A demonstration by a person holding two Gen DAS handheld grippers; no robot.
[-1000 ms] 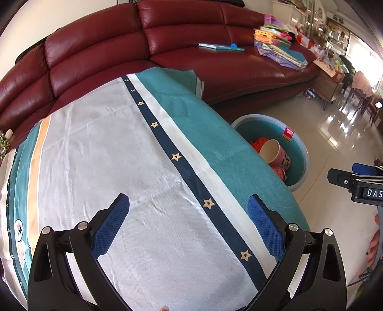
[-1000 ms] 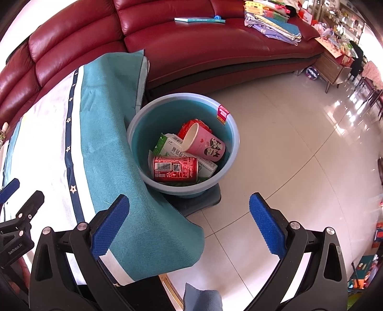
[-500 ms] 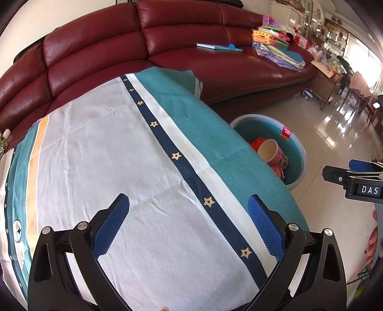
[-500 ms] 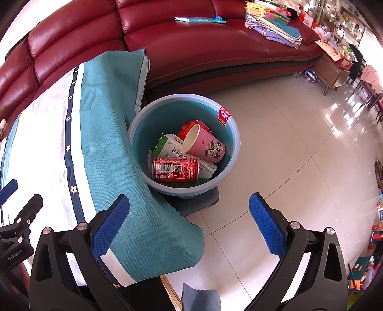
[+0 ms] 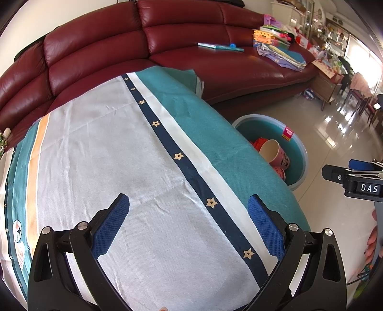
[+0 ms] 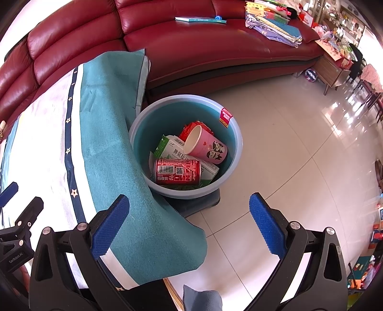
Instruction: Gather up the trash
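A blue plastic basin (image 6: 235, 146) stands on the floor beside the table and holds trash: a red can (image 6: 178, 171), a pink paper cup (image 6: 205, 148), a green-white carton (image 6: 172, 149) and a red wrapper (image 6: 191, 126). My right gripper (image 6: 189, 223) hovers open above the table's corner and the floor, near the basin, with nothing between its fingers. Over the tablecloth (image 5: 115, 167) my left gripper (image 5: 189, 226) is open and holds nothing. The basin (image 5: 299, 153) and pink cup (image 5: 275, 153) also show at the right of the left wrist view.
A dark red leather sofa (image 6: 191, 47) curves behind the table, with a book (image 6: 199, 19) and stacked cloths (image 6: 273, 26) on it. Glossy tiled floor (image 6: 299, 155) spreads to the right. A wooden side table (image 6: 335, 69) stands at far right.
Both grippers have drifted only slightly; the basin and its contents have stayed in place. Both stay open.
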